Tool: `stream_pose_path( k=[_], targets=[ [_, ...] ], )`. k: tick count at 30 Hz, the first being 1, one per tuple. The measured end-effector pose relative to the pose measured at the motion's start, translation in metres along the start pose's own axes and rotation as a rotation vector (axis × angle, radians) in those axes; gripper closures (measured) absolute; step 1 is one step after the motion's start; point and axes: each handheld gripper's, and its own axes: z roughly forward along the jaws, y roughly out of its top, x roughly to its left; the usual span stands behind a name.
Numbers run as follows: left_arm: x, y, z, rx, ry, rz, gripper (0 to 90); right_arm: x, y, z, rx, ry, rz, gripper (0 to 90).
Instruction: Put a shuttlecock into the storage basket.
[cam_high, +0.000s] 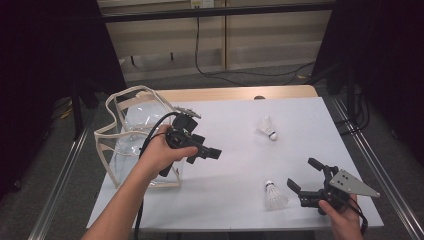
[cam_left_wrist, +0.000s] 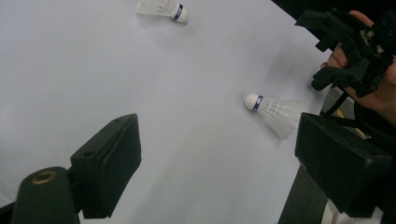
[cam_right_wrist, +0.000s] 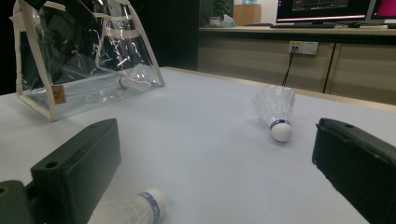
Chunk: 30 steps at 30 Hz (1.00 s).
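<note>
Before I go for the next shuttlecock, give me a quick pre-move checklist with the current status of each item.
1. Left gripper jaws open, nothing between them: ok.
2. Right gripper jaws open, nothing between them: ok.
3. Near shuttlecock lying free on the table, just beside the right gripper: ok.
4. Far shuttlecock lying free, apart from both grippers: ok.
5. Clear bag standing upright at the table's left edge: ok.
6. Bag mouth open wide enough for a drop: cannot tell.

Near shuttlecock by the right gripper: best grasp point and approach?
Grip the near shuttlecock at its cork head, probably from above. It lies on its side, head pointing away from the person, and the rigid cork suits jaws better than the flared skirt. The right gripper is open beside it.
</note>
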Motion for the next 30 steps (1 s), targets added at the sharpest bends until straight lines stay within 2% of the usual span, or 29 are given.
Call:
stream_pose_path(
  k=[7, 21, 29, 30],
  targets=[
    [0.001, -0.006, 0.008, 0.018, -0.003, 0.007, 14.5, 0.0, 0.0, 0.0, 0.0, 0.0, -0.001, 0.9],
    [0.002, -0.019, 0.021, 0.017, -0.022, -0.004, 14.1, 0.0, 0.0, 0.0, -0.001, 0.002, -0.002, 0.9],
    [0.003, -0.027, 0.031, 0.026, -0.014, -0.002, 14.0, 0.0, 0.0, 0.0, 0.0, 0.001, -0.001, 0.9],
    [0.004, -0.028, 0.032, 0.025, -0.032, -0.002, 14.0, 0.0, 0.0, 0.0, 0.0, 0.001, -0.002, 0.9]
  ],
)
